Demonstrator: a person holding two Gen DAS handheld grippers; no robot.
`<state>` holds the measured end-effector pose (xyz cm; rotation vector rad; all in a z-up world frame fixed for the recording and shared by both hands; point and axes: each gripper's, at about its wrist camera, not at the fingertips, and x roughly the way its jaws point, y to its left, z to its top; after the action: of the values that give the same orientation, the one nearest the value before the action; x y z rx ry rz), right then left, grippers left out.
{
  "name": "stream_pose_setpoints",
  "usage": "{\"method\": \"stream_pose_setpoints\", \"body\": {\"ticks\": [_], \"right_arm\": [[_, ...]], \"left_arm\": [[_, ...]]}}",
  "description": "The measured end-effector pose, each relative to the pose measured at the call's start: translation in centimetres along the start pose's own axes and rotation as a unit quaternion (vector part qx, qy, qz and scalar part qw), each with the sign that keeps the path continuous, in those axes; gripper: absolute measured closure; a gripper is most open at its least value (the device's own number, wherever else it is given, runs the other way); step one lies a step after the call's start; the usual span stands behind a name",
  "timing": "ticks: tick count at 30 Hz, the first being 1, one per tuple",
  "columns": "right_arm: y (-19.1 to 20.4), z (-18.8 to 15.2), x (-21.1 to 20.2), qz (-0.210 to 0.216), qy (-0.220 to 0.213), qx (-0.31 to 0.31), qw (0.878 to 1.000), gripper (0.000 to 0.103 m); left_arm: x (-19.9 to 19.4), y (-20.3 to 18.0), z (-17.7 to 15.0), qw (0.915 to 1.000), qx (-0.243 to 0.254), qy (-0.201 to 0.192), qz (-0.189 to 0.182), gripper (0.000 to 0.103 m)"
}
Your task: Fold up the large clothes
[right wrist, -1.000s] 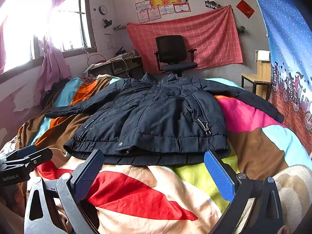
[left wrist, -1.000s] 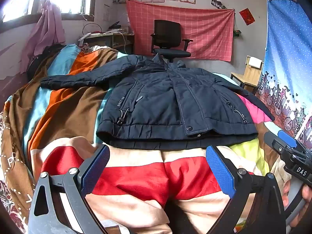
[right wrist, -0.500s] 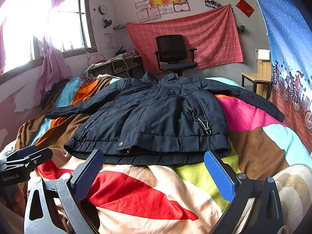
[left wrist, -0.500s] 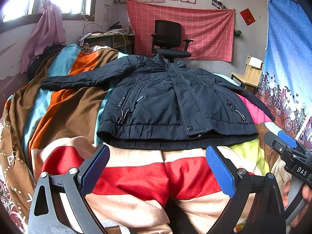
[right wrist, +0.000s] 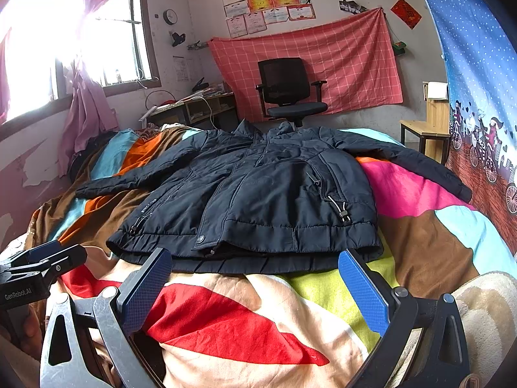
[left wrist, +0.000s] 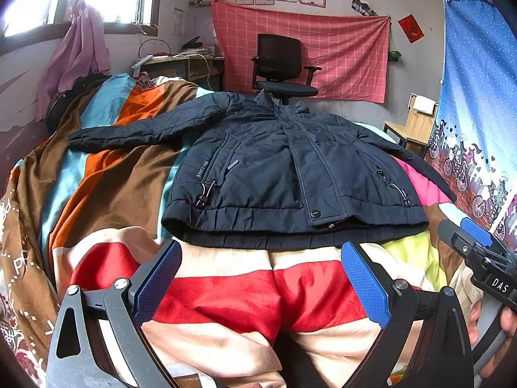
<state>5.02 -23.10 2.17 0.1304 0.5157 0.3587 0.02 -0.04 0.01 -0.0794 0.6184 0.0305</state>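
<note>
The left gripper (left wrist: 261, 278) has its blue pads spread wide, holding nothing, above the striped blanket (left wrist: 226, 294). The right gripper (right wrist: 255, 286) is equally wide apart and empty. The navy padded jacket (left wrist: 284, 174) lies flat at 12 o'clock, front up, sleeves spread, hem nearest the pads. "SINCE 1988" runs beside its pocket. The right gripper's body reads "DAS", the left's "GenRobot.AI".

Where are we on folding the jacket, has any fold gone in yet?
Done: the jacket lies flat, front up on the bedspread, both sleeves spread out. In hand: nothing; the left gripper and right gripper are open, short of the hem. Left: every fold.
</note>
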Motion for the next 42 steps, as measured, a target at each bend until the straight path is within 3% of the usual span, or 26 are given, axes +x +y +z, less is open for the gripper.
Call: {"method": "stream_pose_setpoints", "body": {"ticks": [42], "right_arm": [[-0.02, -0.03, 0.01, 0.000, -0.001, 0.001, 1.000, 0.000]], "left_arm": [[-0.02, -0.04, -0.01, 1.0000, 0.001, -0.001, 0.000, 0.006]]}}
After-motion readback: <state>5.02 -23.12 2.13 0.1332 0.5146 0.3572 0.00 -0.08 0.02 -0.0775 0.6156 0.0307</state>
